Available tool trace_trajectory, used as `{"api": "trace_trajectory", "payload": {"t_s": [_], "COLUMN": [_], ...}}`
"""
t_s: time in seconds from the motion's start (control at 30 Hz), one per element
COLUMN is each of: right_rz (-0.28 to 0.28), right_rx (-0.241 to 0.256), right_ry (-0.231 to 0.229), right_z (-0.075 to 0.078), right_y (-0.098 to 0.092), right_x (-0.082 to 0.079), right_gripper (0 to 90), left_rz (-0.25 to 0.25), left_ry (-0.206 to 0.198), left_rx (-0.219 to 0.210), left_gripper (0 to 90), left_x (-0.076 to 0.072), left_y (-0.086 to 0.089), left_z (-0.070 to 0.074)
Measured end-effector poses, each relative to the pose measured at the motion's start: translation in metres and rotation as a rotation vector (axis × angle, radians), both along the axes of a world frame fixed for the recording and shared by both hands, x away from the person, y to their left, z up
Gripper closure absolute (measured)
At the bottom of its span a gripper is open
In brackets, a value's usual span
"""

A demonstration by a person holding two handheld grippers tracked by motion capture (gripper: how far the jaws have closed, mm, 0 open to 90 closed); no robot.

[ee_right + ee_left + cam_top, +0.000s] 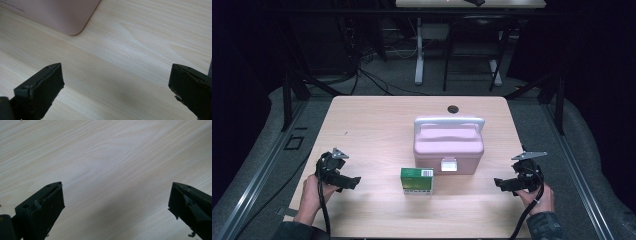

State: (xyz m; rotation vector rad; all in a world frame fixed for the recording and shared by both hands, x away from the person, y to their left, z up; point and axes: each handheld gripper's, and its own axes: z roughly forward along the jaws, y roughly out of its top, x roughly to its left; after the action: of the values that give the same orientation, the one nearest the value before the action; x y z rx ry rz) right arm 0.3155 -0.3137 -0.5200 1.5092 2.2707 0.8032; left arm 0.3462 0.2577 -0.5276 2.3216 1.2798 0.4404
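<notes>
Pink box (448, 145) with a paler pink handle and a white latch (448, 164); small carton (417, 181) green with a white label strip and white lower band. Table (377, 125) pale wood, fine grain lines; both grippers black, left (349, 182), right (502, 184), each topped by a grey plate.

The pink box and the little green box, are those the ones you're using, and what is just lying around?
For the job:
pink box, lid shut, handle lying flat
green box, just in front of it
left gripper and right gripper, both open, holding nothing

Just lying about:
dark round hole in the table
another table behind
</notes>
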Motion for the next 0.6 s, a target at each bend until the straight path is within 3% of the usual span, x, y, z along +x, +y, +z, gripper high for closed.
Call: {"api": "trace_trajectory", "payload": {"t_s": [0.13, 0.43, 0.6], "right_rz": [0.011, 0.015, 0.021], "right_rx": [0.000, 0.000, 0.008], "right_ry": [0.001, 0.004, 0.011], "right_z": [0.001, 0.002, 0.001], "right_y": [0.000, -0.001, 0.000], "right_x": [0.000, 0.001, 0.001], "right_gripper": [0.0, 0.0, 0.0], "left_rz": [0.007, -0.046, -0.085], "left_ry": [-0.015, -0.013, -0.007], "left_rx": [-0.019, -0.032, -0.013], "left_gripper": [0.3, 0.3, 0.3], "left_x": [-0.001, -0.003, -0.004], "left_y": [0.002, 0.003, 0.003], "left_z": [0.003, 0.011, 0.016]}}
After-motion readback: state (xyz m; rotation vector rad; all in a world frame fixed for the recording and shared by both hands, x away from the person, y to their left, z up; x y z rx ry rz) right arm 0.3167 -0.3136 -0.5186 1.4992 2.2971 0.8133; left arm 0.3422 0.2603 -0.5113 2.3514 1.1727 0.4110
